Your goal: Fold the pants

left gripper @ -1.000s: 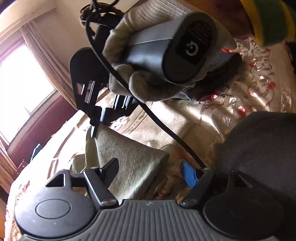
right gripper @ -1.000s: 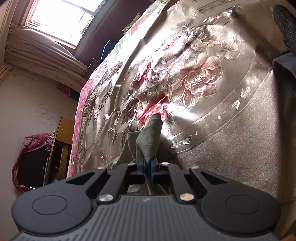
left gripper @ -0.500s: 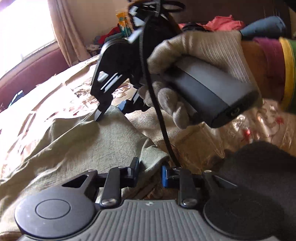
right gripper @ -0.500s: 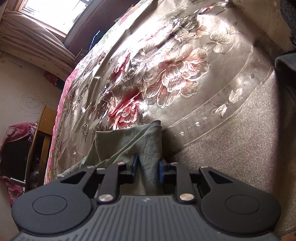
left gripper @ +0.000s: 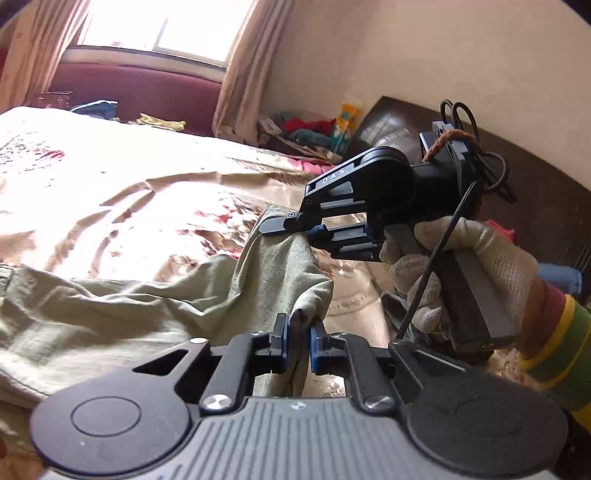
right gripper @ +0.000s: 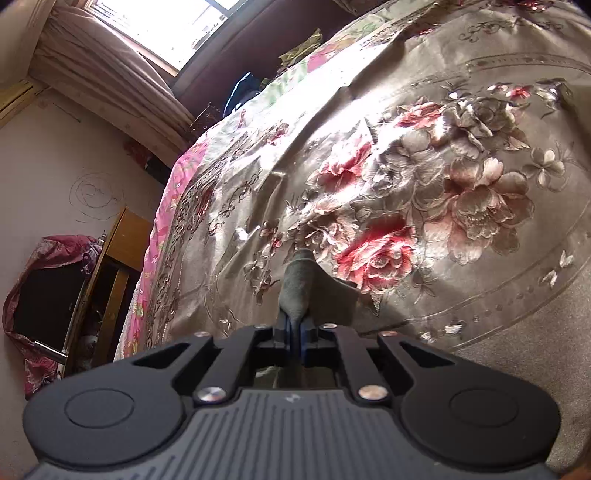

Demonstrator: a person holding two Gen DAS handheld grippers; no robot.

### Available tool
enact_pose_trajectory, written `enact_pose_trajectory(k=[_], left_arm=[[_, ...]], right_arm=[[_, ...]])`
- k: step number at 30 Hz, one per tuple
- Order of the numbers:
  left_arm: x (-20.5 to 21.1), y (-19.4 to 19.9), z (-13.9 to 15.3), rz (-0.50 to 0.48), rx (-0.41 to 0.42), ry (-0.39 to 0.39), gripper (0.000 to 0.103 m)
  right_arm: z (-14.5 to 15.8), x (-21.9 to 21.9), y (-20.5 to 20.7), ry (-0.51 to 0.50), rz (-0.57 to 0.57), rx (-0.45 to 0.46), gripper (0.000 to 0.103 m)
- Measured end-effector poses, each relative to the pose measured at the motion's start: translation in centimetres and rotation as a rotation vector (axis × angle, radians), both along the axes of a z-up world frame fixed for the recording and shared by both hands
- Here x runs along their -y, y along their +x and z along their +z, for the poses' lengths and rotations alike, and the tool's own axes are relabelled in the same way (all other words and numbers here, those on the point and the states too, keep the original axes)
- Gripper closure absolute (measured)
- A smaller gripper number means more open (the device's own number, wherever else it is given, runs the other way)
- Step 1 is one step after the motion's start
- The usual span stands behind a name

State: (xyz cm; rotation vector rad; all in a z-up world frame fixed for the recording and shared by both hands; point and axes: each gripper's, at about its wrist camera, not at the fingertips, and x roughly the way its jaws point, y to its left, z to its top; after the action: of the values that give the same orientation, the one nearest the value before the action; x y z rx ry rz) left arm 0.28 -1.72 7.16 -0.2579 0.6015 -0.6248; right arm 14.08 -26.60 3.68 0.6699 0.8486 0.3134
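Note:
The olive-green pants (left gripper: 140, 314) lie spread on the floral bedspread (left gripper: 110, 192). My left gripper (left gripper: 297, 345) has its blue pads closed on a corner of the pants, with a bunch of cloth between them. My right gripper (left gripper: 295, 230), held by a gloved hand, grips the pants' far edge a short way ahead and lifts it. In the right wrist view my right gripper (right gripper: 294, 328) is shut tight on a fold of the pants (right gripper: 301, 284) above the bedspread (right gripper: 424, 184).
A dark red headboard (left gripper: 140, 96) and a curtained window (left gripper: 159, 29) stand at the far side. A pile of clothes (left gripper: 306, 129) sits in the corner. A wooden stand (right gripper: 110, 266) and a draped dark object (right gripper: 40, 295) stand beside the bed.
My left gripper closed from wide open onto the pants corner. My right gripper opened slightly, re-closed on the fold and lifted it off the bedspread.

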Motion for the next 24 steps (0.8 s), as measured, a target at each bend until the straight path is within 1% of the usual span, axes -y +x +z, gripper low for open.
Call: enact_pose_trajectory(k=[2, 6, 11, 14, 18, 22, 24], left_arm=[[-2.7, -0.1, 0.2, 0.062, 0.011, -0.029, 0.077], [-8.2, -0.2, -0.3, 0.182, 0.004, -0.076, 0.077], [-14.5, -0.5, -2.1, 0.324, -0.046, -0.146, 0.079], [-16.9, -1.1, -3.3, 0.375, -0.069, -0.167, 0.079], [-19.1, -2.7, -4.3, 0.423, -0.086, -0.179, 0.079], [-21.2, -2.8, -6.0, 0.468, -0.133, -0.219, 0.079], [-21.9, -3.1, -6.5, 0.482, -0.155, -0.226, 0.079]], right_arm=[[0.8, -3.4, 1.2, -0.034, 0.049, 0.005, 0.097], [1.1, -10.2, 3.2, -0.060, 0.150, 0.003, 0.097], [-0.2, -17.8, 5.1, -0.088, 0.240, -0.023, 0.097], [-1.1, -21.7, 5.5, -0.127, 0.292, -0.038, 0.097], [-2.3, -25.9, 5.3, -0.208, 0.351, -0.050, 0.097], [-3.7, -28.8, 5.2, -0.297, 0.379, -0.046, 0.096], [-4.5, -29.9, 5.1, -0.321, 0.395, -0.054, 0.093]])
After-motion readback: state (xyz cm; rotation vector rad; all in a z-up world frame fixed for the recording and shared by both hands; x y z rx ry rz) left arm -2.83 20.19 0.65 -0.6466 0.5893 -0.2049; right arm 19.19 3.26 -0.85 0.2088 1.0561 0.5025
